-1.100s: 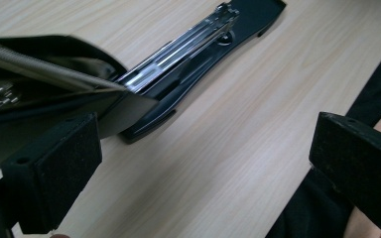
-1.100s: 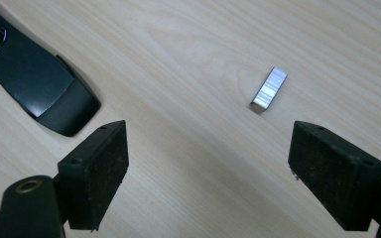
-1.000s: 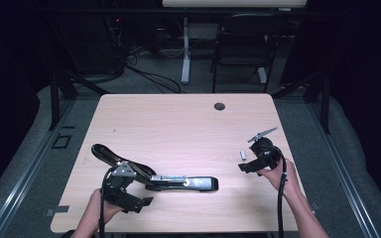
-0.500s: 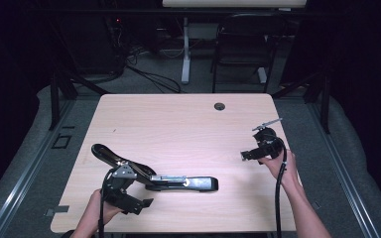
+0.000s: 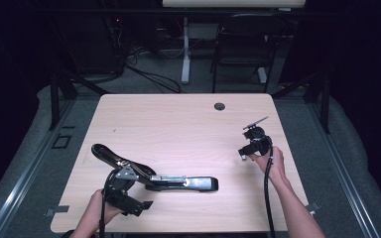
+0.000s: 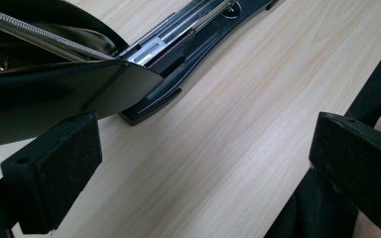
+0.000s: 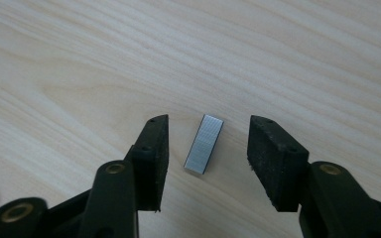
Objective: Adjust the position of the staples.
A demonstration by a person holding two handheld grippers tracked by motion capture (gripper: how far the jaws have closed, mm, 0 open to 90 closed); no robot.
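The little strip of staples (image 7: 204, 144) is being picked up: the right gripper (image 7: 207, 161), jaws just closing, is set around it, not yet pinching. The left gripper (image 6: 198, 163) is spread wide beside the open stapler (image 5: 154, 176). Next, a gentle squeeze is needed.

One opened black stapler (image 5: 178, 182), one strip of staples (image 7: 204, 144), one table (image 5: 178, 129), one chair (image 5: 243, 49)

Black stapler (image 5: 158, 181), silver staple strip (image 7: 204, 144), pale wood-grain table (image 5: 178, 124).
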